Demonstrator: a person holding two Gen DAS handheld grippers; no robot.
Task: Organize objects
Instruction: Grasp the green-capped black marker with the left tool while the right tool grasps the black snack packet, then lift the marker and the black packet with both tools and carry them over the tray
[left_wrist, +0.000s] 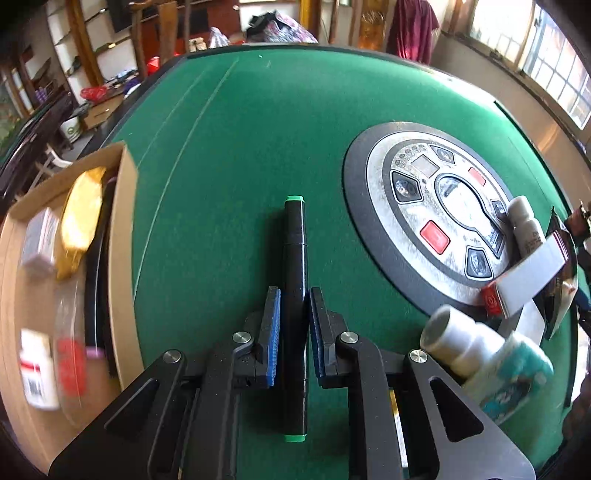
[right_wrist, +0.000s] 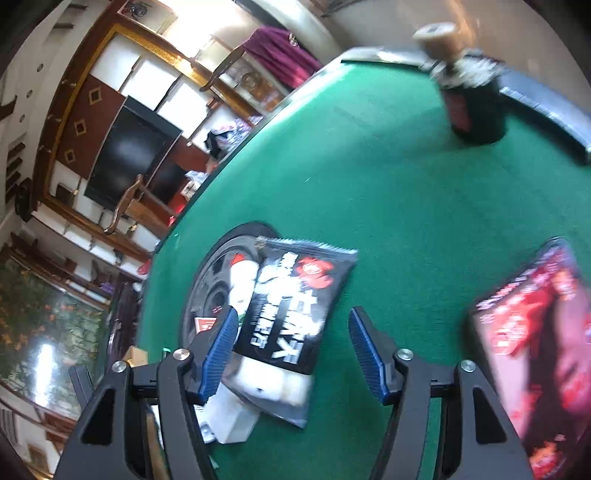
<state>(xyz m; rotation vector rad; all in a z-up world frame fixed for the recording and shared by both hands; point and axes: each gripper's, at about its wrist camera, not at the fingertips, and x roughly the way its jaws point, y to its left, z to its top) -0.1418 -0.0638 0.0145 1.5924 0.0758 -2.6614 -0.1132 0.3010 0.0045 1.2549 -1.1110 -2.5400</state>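
At the left of the left wrist view, the open brown cardboard box (left_wrist: 123, 206) holds four items. At centre, the left gripper (left_wrist: 294, 332) is clenched on one black green-capped marker pen (left_wrist: 294, 280); a tilted grip could let it slip. In the right wrist view, the right gripper (right_wrist: 291, 347) is released over one black foil packet (right_wrist: 295, 306).

Green felt table (left_wrist: 258, 122), sunlit windows (left_wrist: 546, 55) far right, wooden shelving (left_wrist: 74, 48) far left, dark television (right_wrist: 129, 155) in gold-trimmed wall unit
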